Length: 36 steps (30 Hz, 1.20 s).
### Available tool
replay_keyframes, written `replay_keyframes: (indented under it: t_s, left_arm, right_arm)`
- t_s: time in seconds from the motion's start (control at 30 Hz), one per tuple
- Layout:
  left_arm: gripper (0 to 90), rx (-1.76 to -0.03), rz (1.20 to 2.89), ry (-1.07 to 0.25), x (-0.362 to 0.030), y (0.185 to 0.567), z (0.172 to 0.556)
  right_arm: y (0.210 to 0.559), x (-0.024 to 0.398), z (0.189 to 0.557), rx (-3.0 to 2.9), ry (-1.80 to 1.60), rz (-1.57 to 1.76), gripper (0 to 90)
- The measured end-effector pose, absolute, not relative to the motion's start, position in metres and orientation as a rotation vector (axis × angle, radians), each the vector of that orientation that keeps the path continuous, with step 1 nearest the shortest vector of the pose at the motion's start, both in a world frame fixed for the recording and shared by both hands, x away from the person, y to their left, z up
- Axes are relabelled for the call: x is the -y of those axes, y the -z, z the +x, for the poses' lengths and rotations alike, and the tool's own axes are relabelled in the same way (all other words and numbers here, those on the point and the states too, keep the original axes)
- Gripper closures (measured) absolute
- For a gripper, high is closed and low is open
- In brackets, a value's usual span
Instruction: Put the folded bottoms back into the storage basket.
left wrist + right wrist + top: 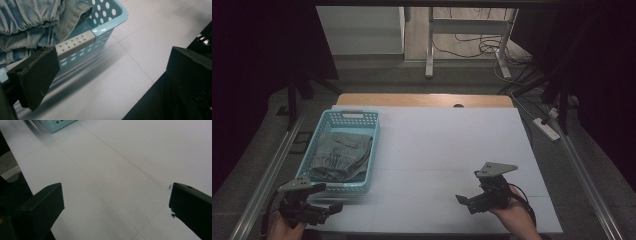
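A light blue perforated basket (323, 128) stands at the left of the white table and holds folded grey-blue denim clothing (341, 155). My left gripper (319, 207) is open at the table's front left corner, just in front of the basket's near wall. In the left gripper view the basket's grey handle strip and corner (100, 30) lie close ahead, with denim (30, 22) bulging over the rim. My right gripper (474, 200) is open low over the front right of the table, its jaws wide apart over bare white surface (112, 182).
The white table top (452, 150) has a wooden strip along its far edge. Metal rails run along both sides. Beyond the table lie table legs, cables and a power strip (546, 127) on the floor. A corner of the basket (56, 125) appears in the right gripper view.
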<state>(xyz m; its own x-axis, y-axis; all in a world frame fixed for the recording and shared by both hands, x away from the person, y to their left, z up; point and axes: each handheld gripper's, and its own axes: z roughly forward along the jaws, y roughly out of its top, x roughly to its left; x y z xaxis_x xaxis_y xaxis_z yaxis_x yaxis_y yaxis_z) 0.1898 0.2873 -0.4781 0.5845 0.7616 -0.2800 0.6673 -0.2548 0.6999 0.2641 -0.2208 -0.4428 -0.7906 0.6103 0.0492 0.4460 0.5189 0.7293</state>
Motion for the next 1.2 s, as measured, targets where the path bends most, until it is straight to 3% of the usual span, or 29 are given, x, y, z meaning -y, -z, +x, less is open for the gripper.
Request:
replay_keyframes:
  t_s: [1.2]
  left_arm:
    - [0.0,-1.131,2.000,-0.149,-0.286,0.478,0.190]
  right_arm:
    - [0.449,0.303,0.224,-2.362,-1.090,1.191,0.0]
